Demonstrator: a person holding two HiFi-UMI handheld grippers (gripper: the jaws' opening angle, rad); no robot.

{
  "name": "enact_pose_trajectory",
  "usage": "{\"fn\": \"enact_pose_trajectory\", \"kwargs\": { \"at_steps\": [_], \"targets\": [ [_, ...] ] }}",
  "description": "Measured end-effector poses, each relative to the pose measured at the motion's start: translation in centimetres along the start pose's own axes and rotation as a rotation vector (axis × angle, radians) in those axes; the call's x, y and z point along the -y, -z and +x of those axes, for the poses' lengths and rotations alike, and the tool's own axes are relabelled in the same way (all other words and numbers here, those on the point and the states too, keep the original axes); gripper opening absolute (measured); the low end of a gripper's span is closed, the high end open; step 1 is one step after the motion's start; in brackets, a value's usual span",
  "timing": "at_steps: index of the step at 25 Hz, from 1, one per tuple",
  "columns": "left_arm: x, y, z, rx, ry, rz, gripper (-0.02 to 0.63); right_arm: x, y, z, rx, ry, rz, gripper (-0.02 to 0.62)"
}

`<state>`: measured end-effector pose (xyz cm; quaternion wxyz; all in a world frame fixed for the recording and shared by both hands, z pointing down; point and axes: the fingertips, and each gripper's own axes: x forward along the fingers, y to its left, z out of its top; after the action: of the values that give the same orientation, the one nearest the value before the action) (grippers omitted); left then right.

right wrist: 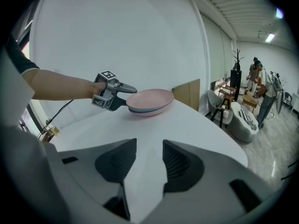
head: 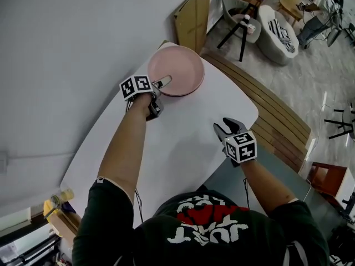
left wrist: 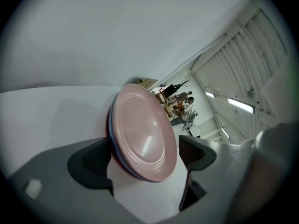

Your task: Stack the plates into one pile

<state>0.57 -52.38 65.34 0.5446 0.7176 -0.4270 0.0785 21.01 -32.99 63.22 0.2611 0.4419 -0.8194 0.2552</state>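
Observation:
A pile of plates [head: 177, 71], pink on top with a blue and a darker red rim under it, sits at the far end of the white table [head: 183, 143]. My left gripper [head: 161, 83] is at the pile's near-left rim. In the left gripper view the pile [left wrist: 145, 134] has its rim between the wide-apart jaws of the gripper [left wrist: 142, 158], and the pads do not press on it. My right gripper [head: 224, 127] hovers over the table's right edge, open and empty. From the right gripper [right wrist: 149, 160] I see the pile [right wrist: 149, 101] and the left gripper [right wrist: 128, 94] ahead.
A grey wall runs along the table's left side. A cardboard panel [head: 194, 18] leans behind the pile. Wooden slats [head: 266, 104] lie beyond the table's right edge, with chairs [head: 274, 29] and people farther back. A bottle [head: 58, 198] stands at the lower left.

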Motion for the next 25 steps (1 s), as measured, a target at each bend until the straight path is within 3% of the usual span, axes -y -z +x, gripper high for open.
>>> {"fn": "enact_pose_trajectory", "kwargs": {
  "at_steps": [3, 6, 8, 11, 17, 21, 25],
  "targets": [
    [0.9, 1.2, -1.4, -0.032, 0.075, 0.058, 0.436, -1.2, -0.8, 0.0, 0.012, -0.012, -0.023, 0.161],
    [0.9, 2.0, -2.9, -0.032, 0.069, 0.143, 0.436, -2.2, -1.5, -0.4, 0.026, -0.013, -0.043, 0.161],
    [0.8, 1.6, -4.2, 0.016, 0.047, 0.168, 0.436, -2.7, -1.7, -0.6, 0.034, -0.015, -0.048, 0.161],
    [2.4, 1.0, -7.1, 0.106, 0.097, 0.191, 0.436, -3.4, -2.3, -1.2, 0.044, -0.026, -0.059, 0.161],
    [9.5, 6.2, -16.8, 0.168, 0.297, 0.482, 0.427, -4.4, -3.7, -4.6, 0.101, -0.049, -0.039, 0.16],
    [11.4, 10.5, -23.2, 0.245, 0.374, 0.555, 0.302, -5.8, -4.9, -6.5, 0.142, -0.044, -0.029, 0.16],
    [11.5, 13.2, -26.5, 0.296, 0.311, 0.623, 0.166, -7.3, -7.6, -8.8, 0.184, -0.062, -0.053, 0.16]
  ]
}}
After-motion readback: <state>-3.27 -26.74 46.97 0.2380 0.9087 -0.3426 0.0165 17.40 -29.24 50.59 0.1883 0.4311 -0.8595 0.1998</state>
